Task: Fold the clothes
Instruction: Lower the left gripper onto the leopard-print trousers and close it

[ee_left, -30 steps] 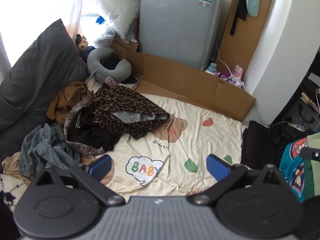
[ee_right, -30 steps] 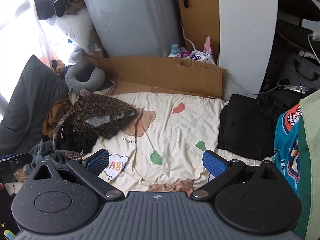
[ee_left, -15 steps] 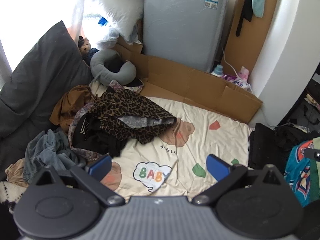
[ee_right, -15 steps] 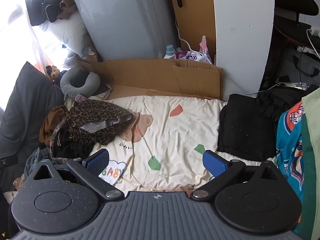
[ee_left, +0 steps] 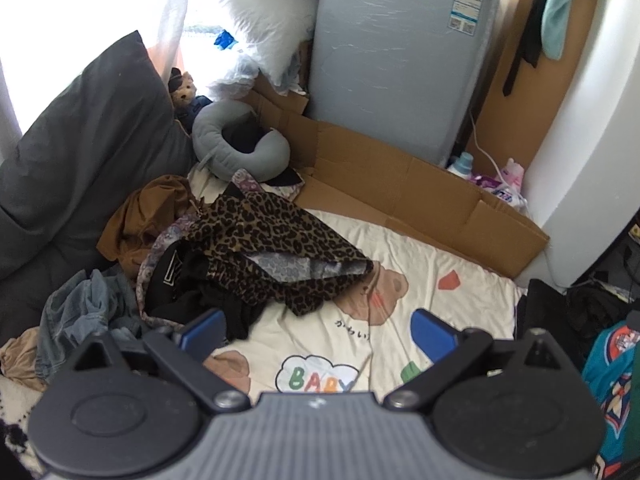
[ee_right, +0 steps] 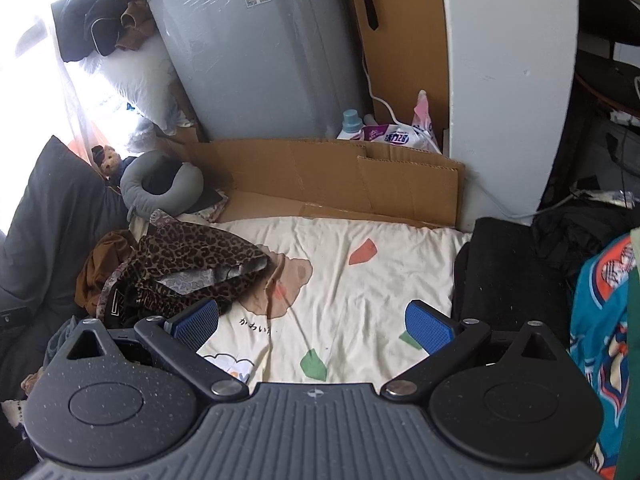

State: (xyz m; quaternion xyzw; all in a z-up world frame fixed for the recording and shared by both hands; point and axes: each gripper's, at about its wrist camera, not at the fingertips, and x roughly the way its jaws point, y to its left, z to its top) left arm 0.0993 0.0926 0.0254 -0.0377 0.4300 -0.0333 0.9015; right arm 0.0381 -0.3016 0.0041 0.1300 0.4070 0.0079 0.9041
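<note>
The leopard-print garment (ee_left: 276,248) lies crumpled on top of the heap at the left side of the cream blanket (ee_left: 452,308), its grey inner lining showing along the lower edge. Under it sits a black piece (ee_left: 208,300) with a paisley-edged cloth around it, a brown garment (ee_left: 148,216) just behind, and a washed blue denim piece (ee_left: 76,320) nearer the camera. The blanket carries a bear print and a cloud reading "BABY" (ee_left: 316,378).

The left gripper (ee_left: 318,332) hovers above the blanket near the heap's edge, its 2 blue pads (ee_left: 432,336) spread wide and holding nothing. The right gripper (ee_right: 314,326) hangs over the middle of the blanket, fingers likewise wide apart and empty.

A folded black garment (ee_right: 500,280) rests at the blanket's right edge. Behind the bedding stands flattened cardboard (ee_right: 340,176), a grey appliance (ee_right: 260,60), a grey neck pillow (ee_right: 160,188) and a dark cushion (ee_left: 80,152) on the left.
</note>
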